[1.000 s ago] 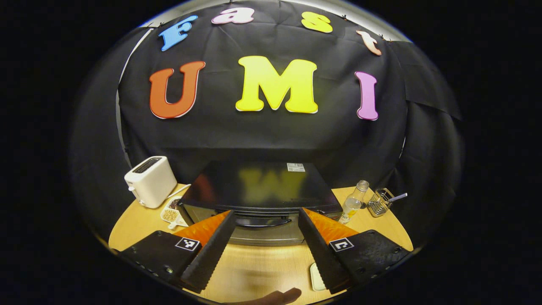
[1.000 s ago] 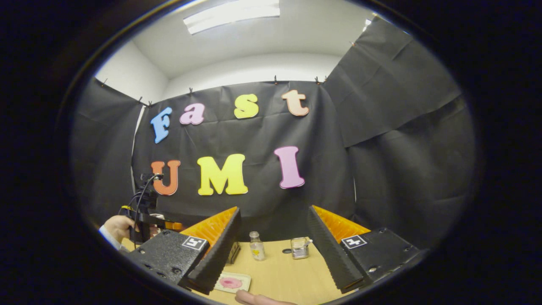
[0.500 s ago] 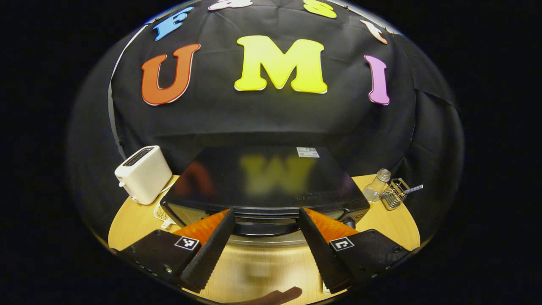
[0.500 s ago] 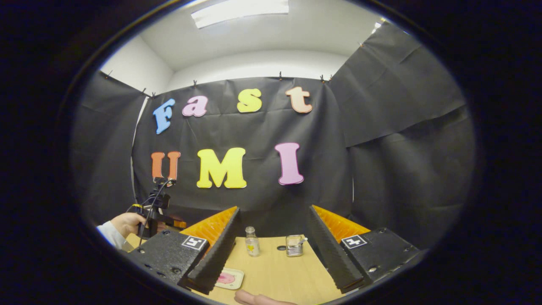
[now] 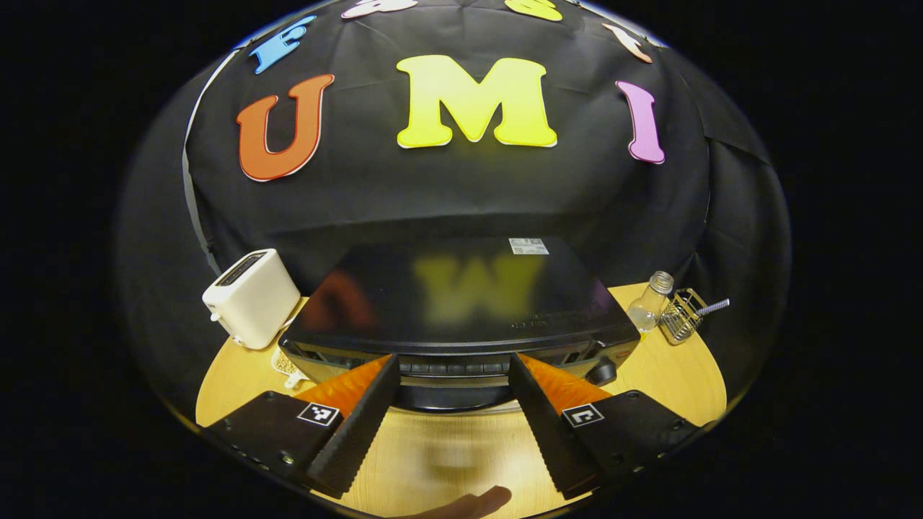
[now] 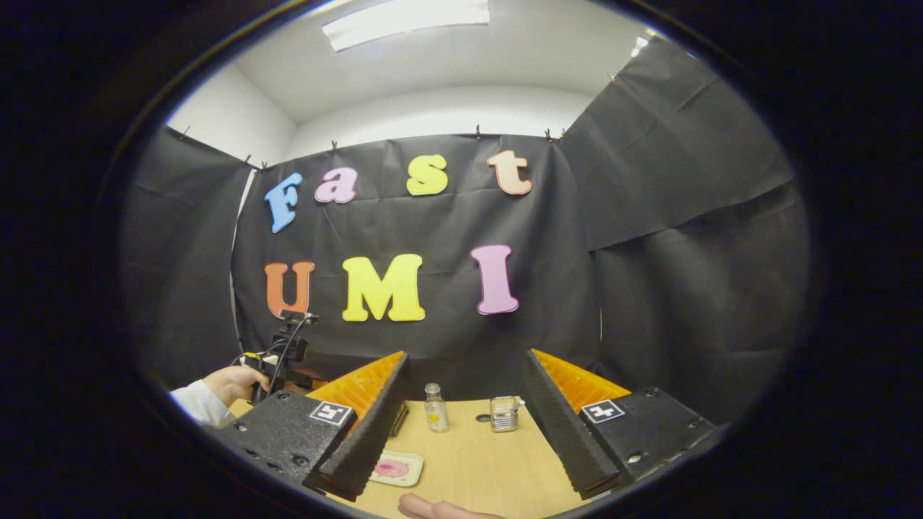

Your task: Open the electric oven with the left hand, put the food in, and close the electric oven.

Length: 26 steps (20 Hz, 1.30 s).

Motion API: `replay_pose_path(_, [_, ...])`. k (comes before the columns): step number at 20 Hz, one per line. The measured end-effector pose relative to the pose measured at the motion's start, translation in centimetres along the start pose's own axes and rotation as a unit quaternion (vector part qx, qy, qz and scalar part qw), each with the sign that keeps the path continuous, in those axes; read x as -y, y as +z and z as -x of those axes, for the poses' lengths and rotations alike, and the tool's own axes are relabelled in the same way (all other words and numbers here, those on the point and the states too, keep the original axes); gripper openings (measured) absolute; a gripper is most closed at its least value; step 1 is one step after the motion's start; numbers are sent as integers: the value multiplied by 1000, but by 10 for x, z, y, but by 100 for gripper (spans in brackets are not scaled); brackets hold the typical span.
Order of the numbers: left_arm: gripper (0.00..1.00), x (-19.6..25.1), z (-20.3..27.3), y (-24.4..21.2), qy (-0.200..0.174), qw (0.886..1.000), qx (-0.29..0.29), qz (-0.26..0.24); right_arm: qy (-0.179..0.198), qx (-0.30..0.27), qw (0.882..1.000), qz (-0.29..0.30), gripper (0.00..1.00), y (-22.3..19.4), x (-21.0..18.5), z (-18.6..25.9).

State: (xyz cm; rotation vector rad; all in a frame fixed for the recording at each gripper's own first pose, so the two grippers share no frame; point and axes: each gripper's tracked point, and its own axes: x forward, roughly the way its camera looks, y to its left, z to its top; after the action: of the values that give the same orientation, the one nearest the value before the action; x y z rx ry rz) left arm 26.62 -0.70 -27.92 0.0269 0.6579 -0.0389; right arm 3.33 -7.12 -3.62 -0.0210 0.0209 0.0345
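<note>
The black electric oven (image 5: 461,303) stands on the wooden table, door closed, its dark handle (image 5: 451,395) just beyond my fingertips. My left gripper (image 5: 452,404) is open, one finger on each side of the handle, nothing pressed between them. In the right gripper view, my right gripper (image 6: 465,418) is open and holds nothing above the table. A small pale tray with pink food (image 6: 394,468) lies beside its left finger. Far left in that view, a hand (image 6: 232,382) holds the other gripper.
A white toaster (image 5: 251,297) stands left of the oven with a small dish of food (image 5: 286,362) before it. A glass bottle (image 5: 650,301) and a wire basket (image 5: 681,316) are at the right. The same bottle (image 6: 434,408) and basket (image 6: 504,414) appear in the right gripper view.
My left gripper has moved forward and closer to the oven, which looms larger; the handle now sits between its fingers. The right gripper has barely shifted.
</note>
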Motion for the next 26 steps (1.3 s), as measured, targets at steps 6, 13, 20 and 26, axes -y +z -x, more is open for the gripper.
replay_pose_path(6, [96,2,31,-36,-13,1000,-27,1,8,23,1000,9,95,25,-8,32])
replay_pose_path(13, [96,1,51,-86,-21,1000,-22,-3,5,39,999,27,96,42,-17,60])
replay_pose_path(20, [96,3,60,-137,-19,1000,-21,-3,16,41,998,35,100,43,-31,72])
replay_pose_path(26, [96,4,56,-169,-19,999,-33,-10,19,31,999,31,96,34,-38,67])
